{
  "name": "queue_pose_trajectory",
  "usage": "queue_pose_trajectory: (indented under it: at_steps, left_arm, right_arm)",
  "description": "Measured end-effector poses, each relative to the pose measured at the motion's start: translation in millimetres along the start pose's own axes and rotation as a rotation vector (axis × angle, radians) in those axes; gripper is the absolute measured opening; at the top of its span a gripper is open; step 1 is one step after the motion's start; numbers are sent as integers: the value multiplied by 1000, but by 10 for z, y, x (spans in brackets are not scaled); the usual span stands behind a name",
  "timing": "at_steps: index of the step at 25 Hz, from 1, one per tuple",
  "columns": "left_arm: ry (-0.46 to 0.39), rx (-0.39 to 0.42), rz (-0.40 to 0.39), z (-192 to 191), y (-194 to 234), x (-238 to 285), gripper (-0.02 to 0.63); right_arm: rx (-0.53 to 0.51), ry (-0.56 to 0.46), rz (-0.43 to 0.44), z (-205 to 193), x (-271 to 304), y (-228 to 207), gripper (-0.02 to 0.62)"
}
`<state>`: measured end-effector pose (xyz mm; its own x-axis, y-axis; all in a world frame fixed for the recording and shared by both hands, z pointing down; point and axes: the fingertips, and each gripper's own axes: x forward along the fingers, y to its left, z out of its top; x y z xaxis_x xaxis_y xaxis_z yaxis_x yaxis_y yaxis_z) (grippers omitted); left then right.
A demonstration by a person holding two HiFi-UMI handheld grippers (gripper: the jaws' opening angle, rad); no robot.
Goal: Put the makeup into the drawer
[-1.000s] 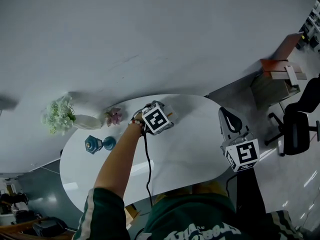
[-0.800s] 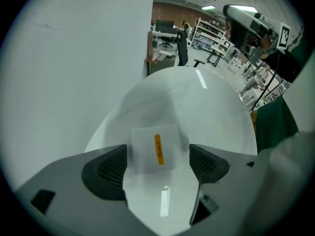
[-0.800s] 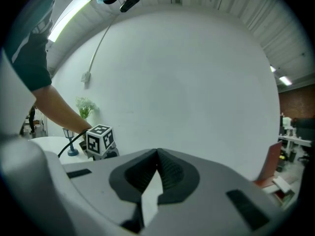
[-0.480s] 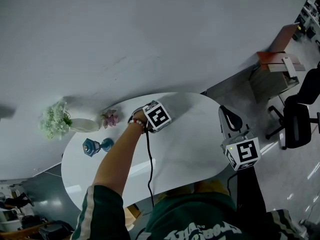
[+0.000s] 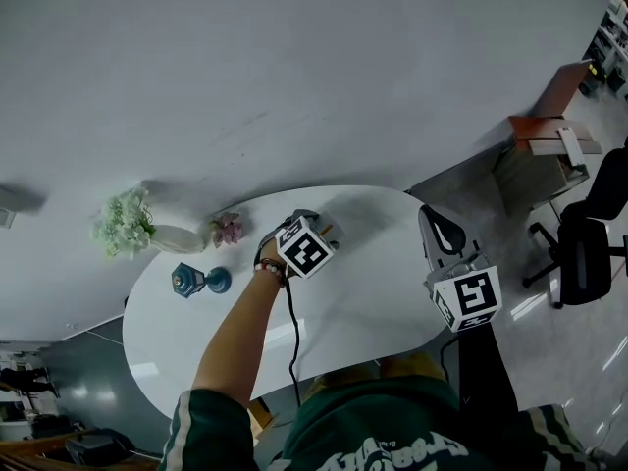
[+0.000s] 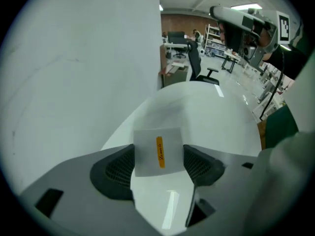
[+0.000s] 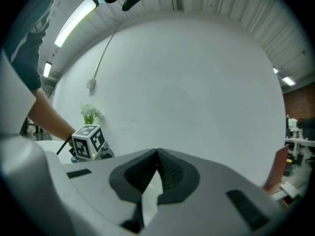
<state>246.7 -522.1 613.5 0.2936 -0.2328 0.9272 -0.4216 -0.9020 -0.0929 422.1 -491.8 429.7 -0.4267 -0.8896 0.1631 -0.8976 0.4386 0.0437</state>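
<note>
Between the jaws of the left gripper (image 6: pixel 158 155) a white box (image 6: pixel 157 142) is pinched, the jaws just closing onto it; the right gripper (image 7: pixel 157 155) is pressed together, empty.

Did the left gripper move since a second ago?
Yes. In the head view, against the pink flower, the left gripper has shifted slightly toward the person; its jaws have just been closing, with the white box between them.

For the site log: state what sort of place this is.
Likely an open-plan office or lab: a black swivel chair, rows of workbenches, and a white oval table against the wall.
</note>
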Motion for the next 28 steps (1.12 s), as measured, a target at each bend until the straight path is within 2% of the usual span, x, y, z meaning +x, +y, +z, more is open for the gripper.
queue_pose_trajectory:
  at_steps: [3, 9, 12, 17, 22, 25, 28]
  left_arm:
    - [-72, -70, 63, 39, 19, -317, 311]
    - [-276, -265, 192, 107, 54, -985, 310]
    - [-356, -334, 277, 89, 72, -1305, 310]
    - [-547, -472, 388, 117, -13, -1835, 310]
    - [-692, -511, 522, 155, -107, -2271, 310]
    - [-776, -562, 589, 69, -159, -2490, 310]
    - [-794, -599, 635, -120, -219, -2579, 310]
  right_arm:
    - [-4, -21, 25, 113, 40, 111, 5]
    - [-25, -64, 85, 356, 145, 357, 5]
    - [-36, -74, 122, 423, 203, 524, 5]
    - [-49, -83, 176, 517, 250, 775, 5]
    - [-75, -99, 212, 658, 288, 961, 5]
    - [-89, -102, 236, 719, 312, 1076, 5]
    - [-99, -97, 274, 729, 349, 1241, 5]
